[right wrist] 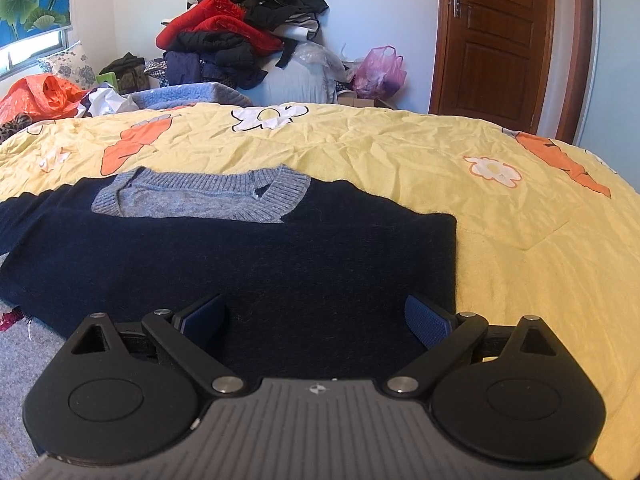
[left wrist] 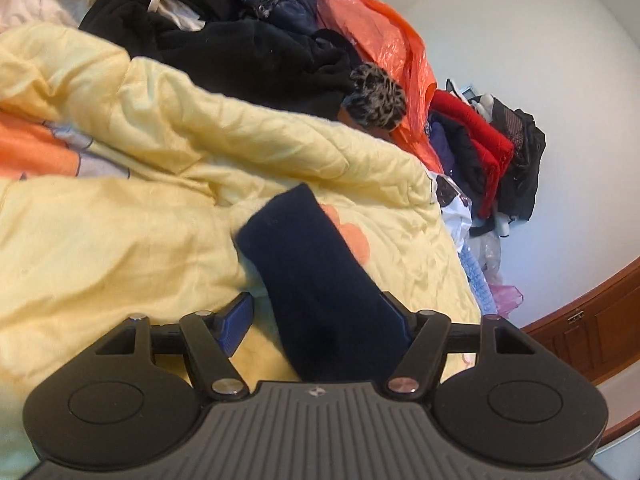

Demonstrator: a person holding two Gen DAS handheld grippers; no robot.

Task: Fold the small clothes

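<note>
A navy sweater (right wrist: 240,256) with a grey-blue ribbed V-neck collar (right wrist: 208,198) lies flat on the yellow quilt (right wrist: 400,152); its right sleeve is folded in. My right gripper (right wrist: 316,320) is open just above the sweater's lower body. In the left wrist view a navy sleeve (left wrist: 316,280) runs between the fingers of my left gripper (left wrist: 320,320), which is open; its right pad is partly hidden by the fabric. The sleeve's end lies on the quilt (left wrist: 120,240).
Piles of dark clothes (left wrist: 240,44), an orange plastic bag (left wrist: 384,48) and a leopard-print item (left wrist: 376,96) lie beyond the quilt. A heap of red and black clothes (right wrist: 236,28) stands at the far wall. A wooden door (right wrist: 496,36) is at right.
</note>
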